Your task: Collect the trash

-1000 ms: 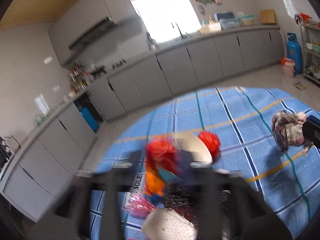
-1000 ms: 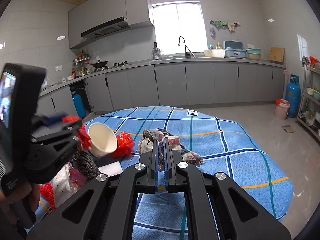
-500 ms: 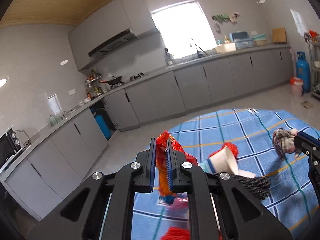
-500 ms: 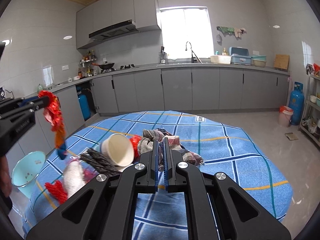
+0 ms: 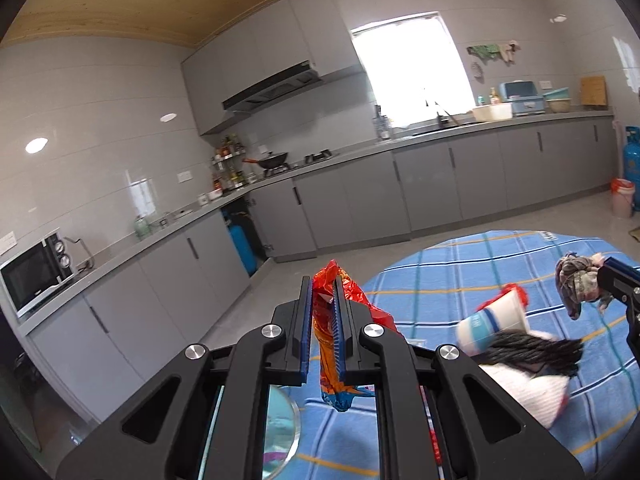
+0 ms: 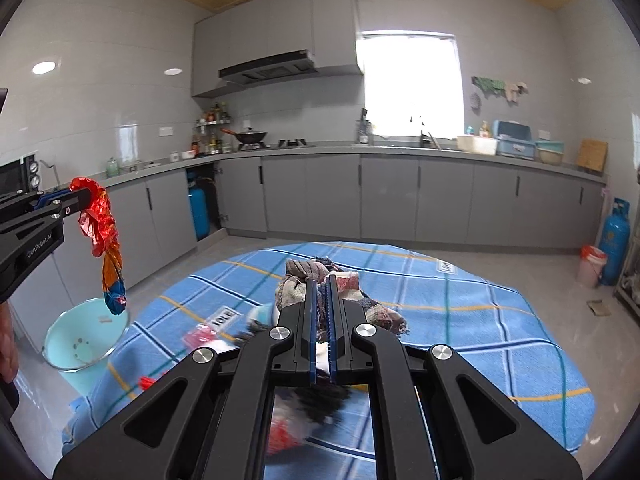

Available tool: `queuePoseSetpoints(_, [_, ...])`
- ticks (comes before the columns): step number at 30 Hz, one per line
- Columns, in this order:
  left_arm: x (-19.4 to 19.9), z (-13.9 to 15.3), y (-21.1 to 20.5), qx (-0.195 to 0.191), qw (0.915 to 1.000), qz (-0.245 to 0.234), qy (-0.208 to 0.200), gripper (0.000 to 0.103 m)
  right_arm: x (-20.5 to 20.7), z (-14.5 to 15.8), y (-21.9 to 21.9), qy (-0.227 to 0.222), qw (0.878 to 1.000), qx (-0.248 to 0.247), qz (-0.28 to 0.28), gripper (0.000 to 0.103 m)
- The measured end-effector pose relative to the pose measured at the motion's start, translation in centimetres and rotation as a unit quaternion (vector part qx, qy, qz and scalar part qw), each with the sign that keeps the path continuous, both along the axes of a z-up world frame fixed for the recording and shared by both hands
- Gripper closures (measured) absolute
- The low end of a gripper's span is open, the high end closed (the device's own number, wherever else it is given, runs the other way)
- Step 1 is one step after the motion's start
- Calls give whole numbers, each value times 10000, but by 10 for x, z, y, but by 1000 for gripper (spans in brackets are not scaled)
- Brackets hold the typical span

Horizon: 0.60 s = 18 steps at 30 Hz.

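left gripper (image 5: 323,312): clamped on red-orange wrapper (image 5: 329,344), hanging above light-blue bin (image 6: 86,338)
right gripper (image 6: 320,300): jaws pinched on crumpled rag (image 6: 316,280), over blue plaid tablecloth (image 6: 460,312)

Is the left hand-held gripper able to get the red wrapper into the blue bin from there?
Probably yes. The left hand-held gripper holds the red wrapper dangling just above the blue bin, beside the table, with nothing between them.

A round tabletop (image 6: 460,320) under a blue plaid cloth carries a tipped paper cup (image 5: 494,322), a dark stringy bundle (image 5: 536,352) touching it, white crumpled paper (image 5: 532,396), and red scraps (image 6: 146,381) near its left edge.
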<state>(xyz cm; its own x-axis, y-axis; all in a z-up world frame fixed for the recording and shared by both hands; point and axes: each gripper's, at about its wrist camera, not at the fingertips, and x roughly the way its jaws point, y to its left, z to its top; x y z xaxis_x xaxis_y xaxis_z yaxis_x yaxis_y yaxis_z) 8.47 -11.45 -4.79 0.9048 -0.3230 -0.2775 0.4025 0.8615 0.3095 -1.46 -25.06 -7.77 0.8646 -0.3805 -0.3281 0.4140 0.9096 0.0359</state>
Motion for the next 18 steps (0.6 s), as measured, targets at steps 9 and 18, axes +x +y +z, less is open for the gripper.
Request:
queuePoseSetpoints(9, [23, -7, 55, -68, 9980, 611, 127, 94, 36, 14, 46, -56, 9973, -176, 713, 98])
queuePoseSetpoints(18, [47, -13, 106, -165, 9931, 1125, 284, 94, 71, 19, 85, -37, 9918, -230, 1253, 98])
